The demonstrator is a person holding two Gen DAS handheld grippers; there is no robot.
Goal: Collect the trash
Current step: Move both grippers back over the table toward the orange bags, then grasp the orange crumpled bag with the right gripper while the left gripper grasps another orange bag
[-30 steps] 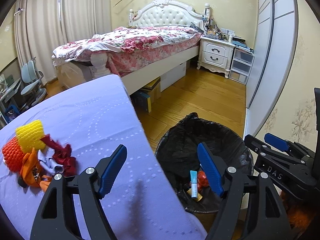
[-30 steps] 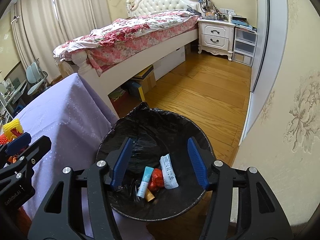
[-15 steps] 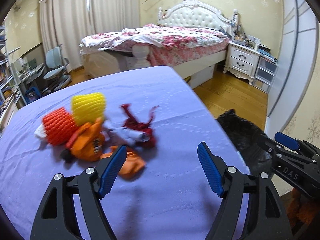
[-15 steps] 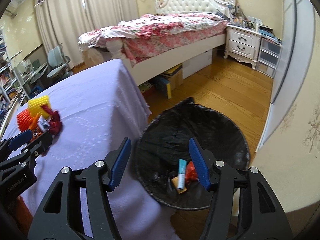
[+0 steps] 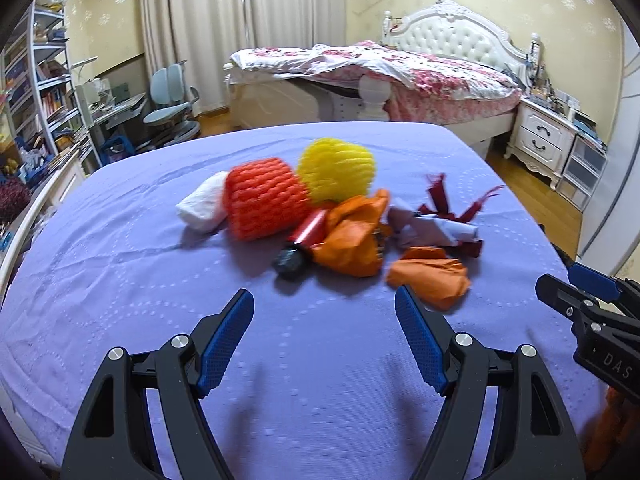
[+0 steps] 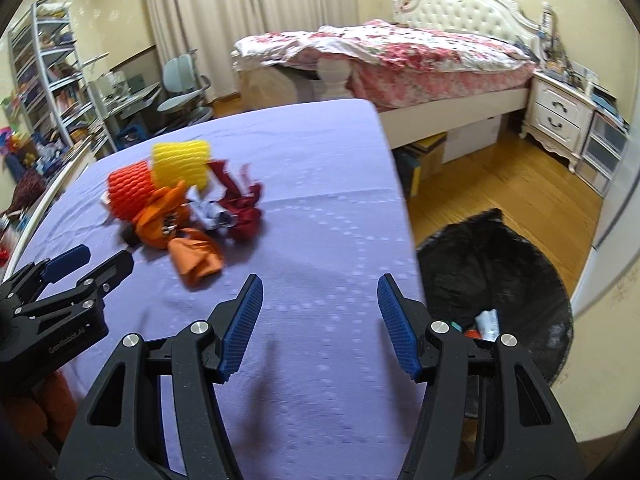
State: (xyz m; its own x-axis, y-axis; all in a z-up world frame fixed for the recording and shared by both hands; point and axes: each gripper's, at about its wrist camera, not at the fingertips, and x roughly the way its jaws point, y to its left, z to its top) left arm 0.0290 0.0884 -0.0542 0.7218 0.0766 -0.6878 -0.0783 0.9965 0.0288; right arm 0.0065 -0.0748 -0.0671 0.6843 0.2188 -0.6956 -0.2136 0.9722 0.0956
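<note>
Both grippers have swung from the bin [image 6: 500,280] to the bench pile [image 5: 344,216]; fingers apart, empty; most trash remains.

Whole trash pile is smeared with motion blur, so the print on the crumpled orange wrapper [image 5: 352,240] is unreadable. The small dark lump [image 5: 290,264] next to it could be anything, can't tell. The white wad [image 5: 202,208] is half tucked behind the orange foam net sleeve [image 5: 262,204]. In the right wrist view, the black-bagged round trash bin [image 6: 496,264] is partly covered by the right gripper [image 6: 320,320], contents too small to identify.
</note>
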